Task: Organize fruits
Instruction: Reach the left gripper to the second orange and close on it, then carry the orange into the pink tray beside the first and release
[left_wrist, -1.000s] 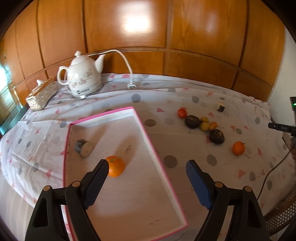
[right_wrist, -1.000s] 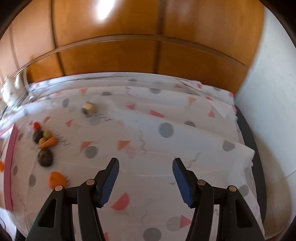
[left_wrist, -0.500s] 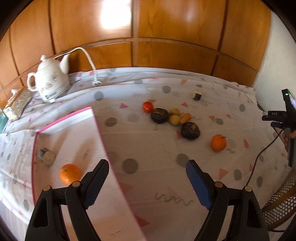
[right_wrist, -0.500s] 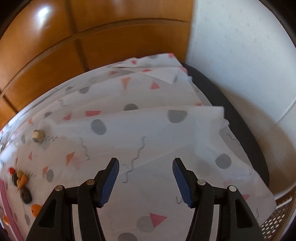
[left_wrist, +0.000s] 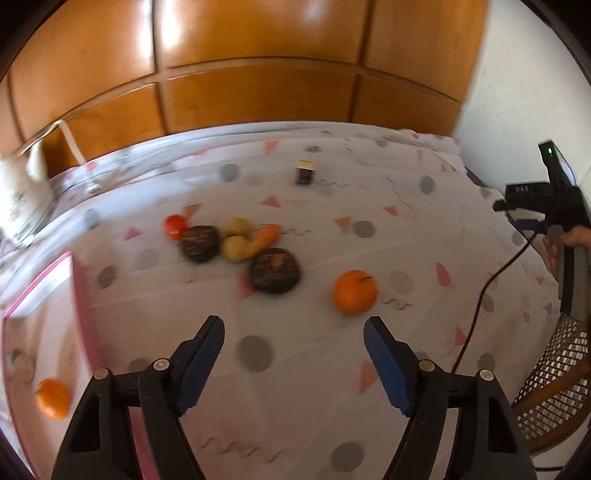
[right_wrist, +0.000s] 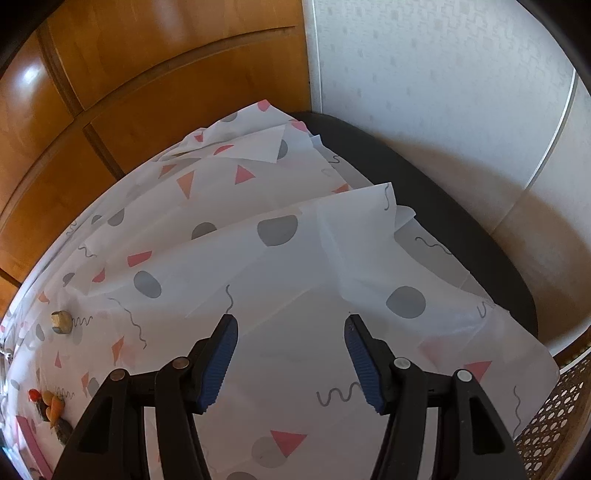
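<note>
So far only one orange (left_wrist: 53, 398) lies in the pink-rimmed tray (left_wrist: 79, 291). Another orange (left_wrist: 355, 291), two dark fruits (left_wrist: 274, 270) and a carrot (left_wrist: 264, 236) wait on the desk (left_wrist: 295, 424). My left gripper (left_wrist: 293, 338) has just narrowed slightly with nothing between; my right gripper (right_wrist: 290, 332) is apart, empty.

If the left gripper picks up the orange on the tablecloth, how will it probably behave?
The orange is round, so a nudge from one finger would probably roll it. It looks firm, so it should hold between the left gripper's pads. The loose tablecloth may shift underneath.
</note>
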